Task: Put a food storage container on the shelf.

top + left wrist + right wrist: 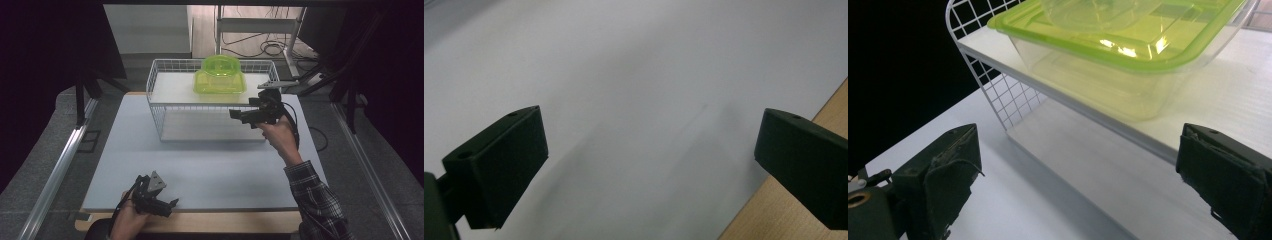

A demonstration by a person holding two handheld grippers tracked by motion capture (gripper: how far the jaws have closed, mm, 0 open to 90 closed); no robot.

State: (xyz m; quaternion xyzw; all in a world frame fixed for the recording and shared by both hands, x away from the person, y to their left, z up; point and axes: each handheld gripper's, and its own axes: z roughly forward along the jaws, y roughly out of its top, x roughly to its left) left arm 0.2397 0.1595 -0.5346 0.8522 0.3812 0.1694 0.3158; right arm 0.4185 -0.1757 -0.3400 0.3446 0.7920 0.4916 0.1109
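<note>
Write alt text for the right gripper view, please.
A clear plastic container with a lime-green lid sits on the white upper shelf of a white wire rack. The right gripper faces it, black jaws wide open, holding nothing.

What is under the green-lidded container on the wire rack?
The container sits on the rack's white upper shelf. Below that shelf is a bare white lower shelf. The shelf patch directly beneath the container is covered.

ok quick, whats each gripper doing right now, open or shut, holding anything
Left gripper: open, holding nothing, low over the table.
Right gripper: open, holding nothing, raised near the green-lidded container on the wire rack.
</note>
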